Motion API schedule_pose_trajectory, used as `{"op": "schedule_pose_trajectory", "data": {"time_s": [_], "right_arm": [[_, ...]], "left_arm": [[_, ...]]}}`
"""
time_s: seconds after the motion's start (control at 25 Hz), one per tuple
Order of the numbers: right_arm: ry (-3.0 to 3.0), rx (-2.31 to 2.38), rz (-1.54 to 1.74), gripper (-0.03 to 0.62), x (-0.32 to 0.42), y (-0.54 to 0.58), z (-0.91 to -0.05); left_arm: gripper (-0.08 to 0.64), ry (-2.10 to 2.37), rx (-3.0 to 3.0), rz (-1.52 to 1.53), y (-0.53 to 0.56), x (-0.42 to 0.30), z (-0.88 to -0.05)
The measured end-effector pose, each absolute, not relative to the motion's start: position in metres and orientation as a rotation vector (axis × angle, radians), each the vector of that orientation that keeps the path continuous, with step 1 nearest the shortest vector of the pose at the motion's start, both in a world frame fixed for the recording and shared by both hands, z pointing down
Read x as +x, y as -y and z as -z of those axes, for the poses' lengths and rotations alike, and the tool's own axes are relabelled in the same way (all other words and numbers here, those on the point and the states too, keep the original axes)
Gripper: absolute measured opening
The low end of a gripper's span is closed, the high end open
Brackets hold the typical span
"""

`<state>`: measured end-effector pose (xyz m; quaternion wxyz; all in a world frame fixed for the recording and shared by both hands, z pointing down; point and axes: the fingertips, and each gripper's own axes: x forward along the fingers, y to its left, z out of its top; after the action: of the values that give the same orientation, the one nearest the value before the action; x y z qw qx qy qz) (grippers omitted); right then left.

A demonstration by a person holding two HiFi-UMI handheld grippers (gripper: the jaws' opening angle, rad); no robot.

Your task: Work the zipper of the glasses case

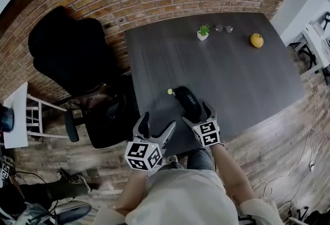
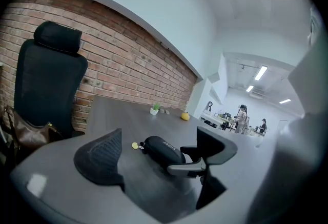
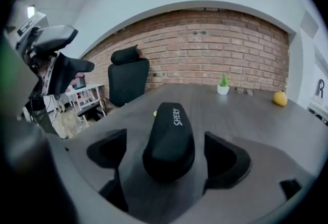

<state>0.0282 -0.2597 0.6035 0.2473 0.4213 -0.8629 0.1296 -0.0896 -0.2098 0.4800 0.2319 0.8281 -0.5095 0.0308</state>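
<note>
Glasses case (image 1: 187, 102) apparently still zipped; yellow pull tab (image 1: 169, 92) untouched. Right gripper (image 1: 198, 115) spread wide, straddling case end, not clamped. Left gripper (image 1: 159, 122) spread, empty.

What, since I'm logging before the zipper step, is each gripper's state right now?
Left gripper: open, empty.
Right gripper: open, jaws either side of the case, not clamped.

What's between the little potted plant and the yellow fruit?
A pair of thin-framed eyeglasses lies there on the dark grey table, shown in the head view.
</note>
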Motion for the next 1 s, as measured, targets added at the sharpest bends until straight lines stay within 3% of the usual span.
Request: {"op": "schedule_pose_trajectory", "data": {"time_s": [0.28, 0.36, 1.0], "right_arm": [[2.275, 1.04, -0.37, 0.471, 0.027, 0.275, -0.636], [2.254, 1.019, -0.364, 0.358, 0.027, 0.275, -0.642], [2.324, 1.006, -0.208, 0.322, 0.021, 0.262, -0.597]], "left_arm": [[0.446, 1.448, 2.216, -0.076, 0.224, -0.088, -0.483], [0.446, 1.451, 2.209, -0.072, 0.226, -0.087, -0.484], [0.446, 1.265, 2.062, -0.029, 0.213, -0.074, -0.509]]}}
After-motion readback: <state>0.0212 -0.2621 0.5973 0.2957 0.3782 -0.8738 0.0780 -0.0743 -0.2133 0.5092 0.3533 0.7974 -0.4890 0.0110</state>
